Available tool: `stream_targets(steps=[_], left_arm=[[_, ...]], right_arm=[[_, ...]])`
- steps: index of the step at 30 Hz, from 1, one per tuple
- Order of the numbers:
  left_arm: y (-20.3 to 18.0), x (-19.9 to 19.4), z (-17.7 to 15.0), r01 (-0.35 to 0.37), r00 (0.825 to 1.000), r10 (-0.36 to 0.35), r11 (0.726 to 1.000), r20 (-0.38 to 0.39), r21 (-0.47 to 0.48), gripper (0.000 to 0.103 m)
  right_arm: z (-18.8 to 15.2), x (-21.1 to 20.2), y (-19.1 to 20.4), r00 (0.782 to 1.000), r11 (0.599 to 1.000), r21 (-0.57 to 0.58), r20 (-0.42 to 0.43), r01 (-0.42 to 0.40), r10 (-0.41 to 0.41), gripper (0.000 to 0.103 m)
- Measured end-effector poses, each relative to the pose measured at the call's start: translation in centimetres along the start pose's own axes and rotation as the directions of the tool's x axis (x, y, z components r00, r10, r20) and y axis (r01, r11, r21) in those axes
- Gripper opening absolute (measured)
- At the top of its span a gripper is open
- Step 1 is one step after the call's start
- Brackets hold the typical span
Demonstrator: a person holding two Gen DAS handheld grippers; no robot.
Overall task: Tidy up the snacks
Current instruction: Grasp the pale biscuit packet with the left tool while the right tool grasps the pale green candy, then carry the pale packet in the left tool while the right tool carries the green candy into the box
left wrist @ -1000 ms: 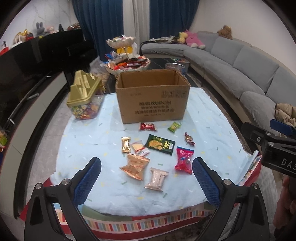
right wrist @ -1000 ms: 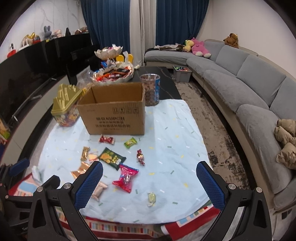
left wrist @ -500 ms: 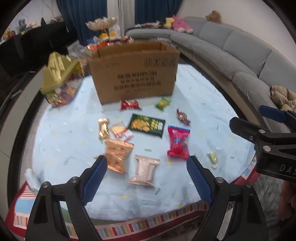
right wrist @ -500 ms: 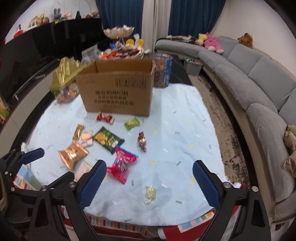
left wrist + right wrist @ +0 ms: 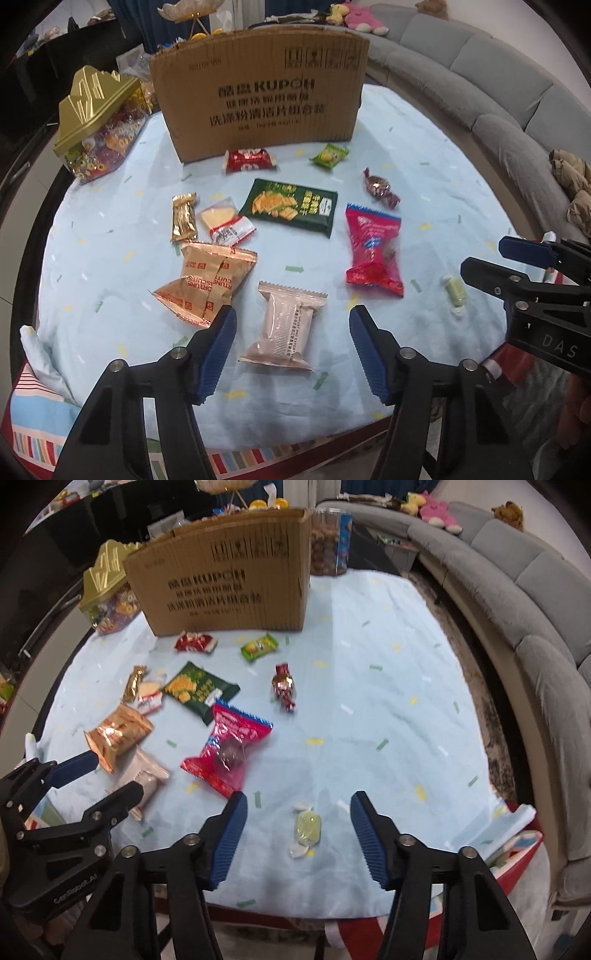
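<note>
Nothing has gone into the brown cardboard box [image 5: 258, 96] as far as I can tell: it stands at the far edge of the table under its pale blue speckled cloth [image 5: 388, 709], its inside hidden from both cameras, while every loose snack lies on the cloth in front of it. The left gripper [image 5: 290, 332] is spread wide and holds nothing, its blue pads either side of a pale pink sealed biscuit packet [image 5: 286, 328] near the near edge. The right gripper [image 5: 295, 823] is just as wide and empty, framing a small pale green wrapped candy [image 5: 307, 829] close to the near edge. Left to sort are a copper foil biscuit bag [image 5: 207, 284], a red crinkled sweet pouch [image 5: 373, 251], a dark green cracker pack [image 5: 290, 206], a gold bar wrapper [image 5: 184, 218], a clear-wrapped wafer slice [image 5: 226, 220], a small red packet [image 5: 251, 160] just before the box, a little green sachet [image 5: 328, 157] and a dark red twisted candy [image 5: 380, 186]. So I judge the job barely begun. The right camera alone shows a clear round tub of brown snacks [image 5: 328, 542] behind the box's right corner; the left camera gives the better look at a gold-lidded clear candy jar [image 5: 98, 122] by the left edge.
</note>
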State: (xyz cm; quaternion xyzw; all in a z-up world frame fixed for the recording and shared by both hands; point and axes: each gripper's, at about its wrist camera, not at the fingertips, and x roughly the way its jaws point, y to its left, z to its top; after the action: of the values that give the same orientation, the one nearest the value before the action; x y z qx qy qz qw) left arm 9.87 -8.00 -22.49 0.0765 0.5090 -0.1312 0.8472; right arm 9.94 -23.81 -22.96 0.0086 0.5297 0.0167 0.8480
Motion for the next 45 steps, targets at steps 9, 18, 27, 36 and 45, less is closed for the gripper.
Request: stream_targets(steps=[9, 18, 27, 36, 45], left_arm=[[0.0, 2.4, -0.5, -0.013, 0.999, 0.013, 1.0, -0.052, 0.007, 0.06], [0.5, 3.8, -0.8, -0.022, 0.995, 0.022, 1.0, -0.096, 0.004, 0.053], [0.7, 4.5, -1.0, -0.019, 0.993, 0.019, 1.0, -0.115, -0.006, 0.035], [0.9, 3.4, -0.6, -0.013, 0.996, 0.012, 1.0, -0.084, -0.018, 0.033], [0.8, 0.6, 0.4, -0.007, 1.0, 0.006, 1.0, -0.028, -0.028, 0.033]], right_arm=[[-0.5, 2.8, -0.4, 0.995, 1.0, 0.025, -0.099, -0.005, 0.008, 0.044], [-0.9, 4.9, -0.5, 0.984, 0.999, 0.037, -0.177, 0.004, 0.003, 0.031], [-1.1, 5.5, -0.7, 0.981, 0.999, 0.041, -0.195, 0.003, 0.005, 0.02], [-0.9, 4.3, -1.2, 0.988, 0.999, 0.044, -0.157, -0.001, 0.008, 0.019], [-0.1, 1.7, -1.1, 0.996, 0.999, 0.03, -0.088, 0.012, -0.01, 0.019]])
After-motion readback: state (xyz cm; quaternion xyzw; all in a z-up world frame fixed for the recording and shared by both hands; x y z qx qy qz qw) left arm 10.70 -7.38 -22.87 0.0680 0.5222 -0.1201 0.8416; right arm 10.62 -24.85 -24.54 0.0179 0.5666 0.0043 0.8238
